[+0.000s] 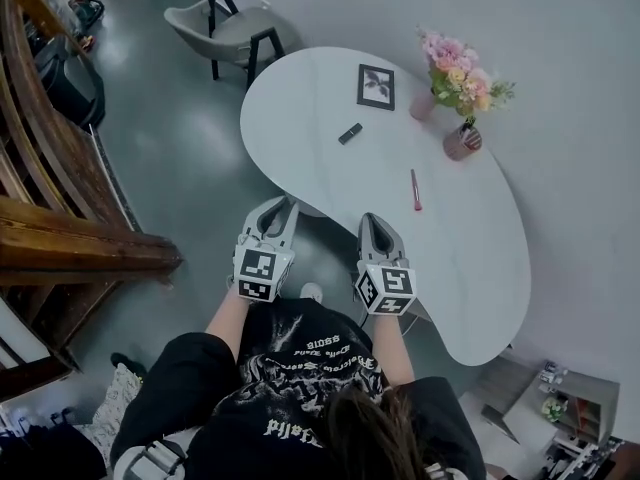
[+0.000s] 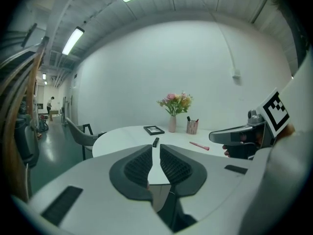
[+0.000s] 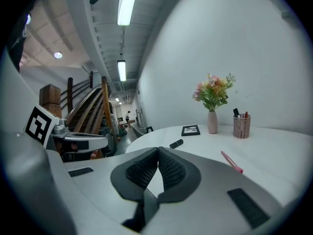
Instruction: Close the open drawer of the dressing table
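The white, rounded dressing table (image 1: 330, 173) lies ahead of me; no drawer shows in any view. Both grippers hover side by side at its near edge, pointing toward the tabletop. My left gripper (image 1: 283, 204) (image 2: 156, 146) has its jaws a narrow slit apart with nothing between them. The tips of my right gripper (image 1: 372, 218) (image 3: 158, 149) meet, and it holds nothing. Each gripper view shows the other gripper at its side.
On the table are a black picture frame (image 1: 376, 86), a small black stick-shaped object (image 1: 350, 133), a pink pen (image 1: 415, 189), a vase of flowers (image 1: 452, 76) and a pen cup (image 1: 462, 141). A chair (image 1: 225, 26) stands beyond; a wooden staircase (image 1: 60, 218) rises at left.
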Available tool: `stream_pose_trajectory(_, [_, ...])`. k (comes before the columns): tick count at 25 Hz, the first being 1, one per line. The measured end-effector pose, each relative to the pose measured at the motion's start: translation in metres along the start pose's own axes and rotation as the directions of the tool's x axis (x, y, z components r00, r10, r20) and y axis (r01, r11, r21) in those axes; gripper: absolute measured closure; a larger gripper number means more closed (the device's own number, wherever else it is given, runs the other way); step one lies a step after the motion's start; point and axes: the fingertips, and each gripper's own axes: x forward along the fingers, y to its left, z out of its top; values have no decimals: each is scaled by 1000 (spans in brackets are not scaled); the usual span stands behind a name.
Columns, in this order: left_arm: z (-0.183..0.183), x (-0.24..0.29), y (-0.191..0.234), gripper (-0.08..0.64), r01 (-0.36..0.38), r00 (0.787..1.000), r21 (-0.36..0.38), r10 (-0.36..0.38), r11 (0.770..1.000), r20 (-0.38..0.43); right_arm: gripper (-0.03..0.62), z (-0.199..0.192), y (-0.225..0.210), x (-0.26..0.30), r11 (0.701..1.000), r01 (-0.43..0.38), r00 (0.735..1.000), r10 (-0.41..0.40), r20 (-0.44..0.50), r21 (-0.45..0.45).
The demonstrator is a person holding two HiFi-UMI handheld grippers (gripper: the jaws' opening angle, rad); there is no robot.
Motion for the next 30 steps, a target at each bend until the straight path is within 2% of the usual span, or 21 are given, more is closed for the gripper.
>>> stream_pose_trajectory(1, [-1,-2,-1,509,0,1000,-12,0,1000,-5,566,-1,1,-1,1000,-1,1000,1,-2,1])
stream_pose_trajectory(8, [-10,-9,-12,534,31,999,-24,-31,999,-16,566,-4,-2,-8,1000,-15,1000,14,3,24])
stream_pose_trajectory(12, [-14,-12,-14,535,30,999,-5,-30,1000,-29,566,-4,0,-10,1000,-16,1000,16,4,15])
stream_pose_trajectory(30, [-20,-14,-22,535,15,999,-30,-16,999,-33,566,-10,-3,-17,999,-21,1000,20,-19,-32])
